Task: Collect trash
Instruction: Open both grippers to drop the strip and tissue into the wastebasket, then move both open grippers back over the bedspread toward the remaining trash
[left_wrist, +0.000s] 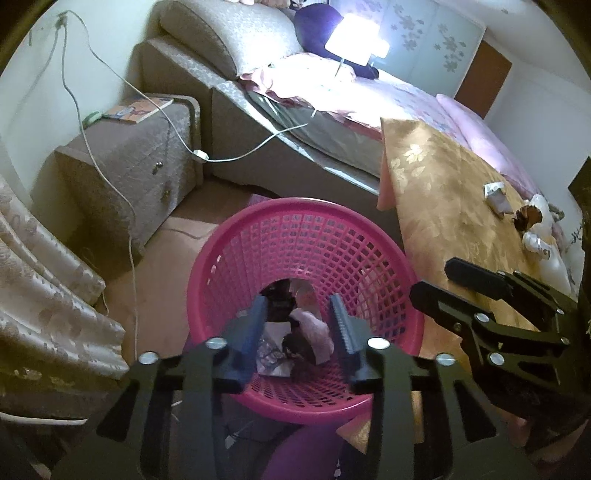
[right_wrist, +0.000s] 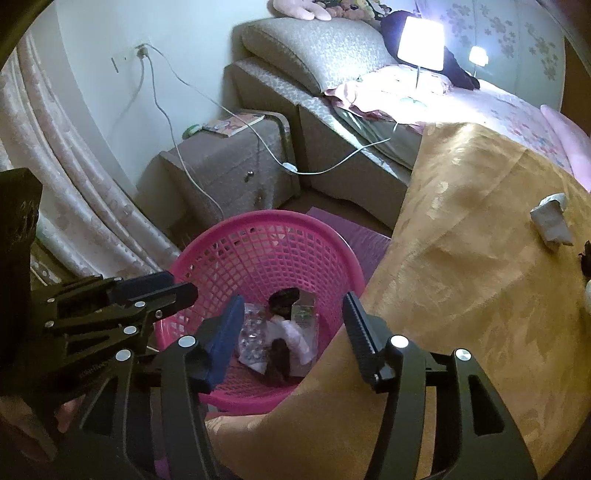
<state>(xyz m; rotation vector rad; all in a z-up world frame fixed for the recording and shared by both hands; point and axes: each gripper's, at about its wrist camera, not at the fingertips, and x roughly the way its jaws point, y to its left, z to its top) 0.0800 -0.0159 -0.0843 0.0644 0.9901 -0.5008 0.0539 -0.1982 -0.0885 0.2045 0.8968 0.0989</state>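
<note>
A pink mesh basket (left_wrist: 295, 236) (right_wrist: 266, 236) stands on the floor beside a table under a golden cloth (left_wrist: 443, 192) (right_wrist: 461, 221). Crumpled wrappers and paper (left_wrist: 314, 332) (right_wrist: 288, 332) lie in the basket's bottom. My left gripper (left_wrist: 299, 306) (right_wrist: 183, 286) hangs over the basket, open with nothing between its fingers. My right gripper (right_wrist: 291, 306) (left_wrist: 432, 278) hovers at the basket's right rim by the table edge, open and empty too. A crumpled white paper (left_wrist: 495, 195) (right_wrist: 552, 221) and more scraps (left_wrist: 532, 225) lie on the cloth at the far right.
A padded nightstand (left_wrist: 140, 166) (right_wrist: 229, 166) with a book stands behind the basket. A white cable (left_wrist: 129, 229) (right_wrist: 288, 166) hangs from the wall socket to the bed (left_wrist: 332, 122). A curtain (left_wrist: 48, 280) (right_wrist: 74, 192) falls at the left. A lit lamp (right_wrist: 421, 42) glows on the bed.
</note>
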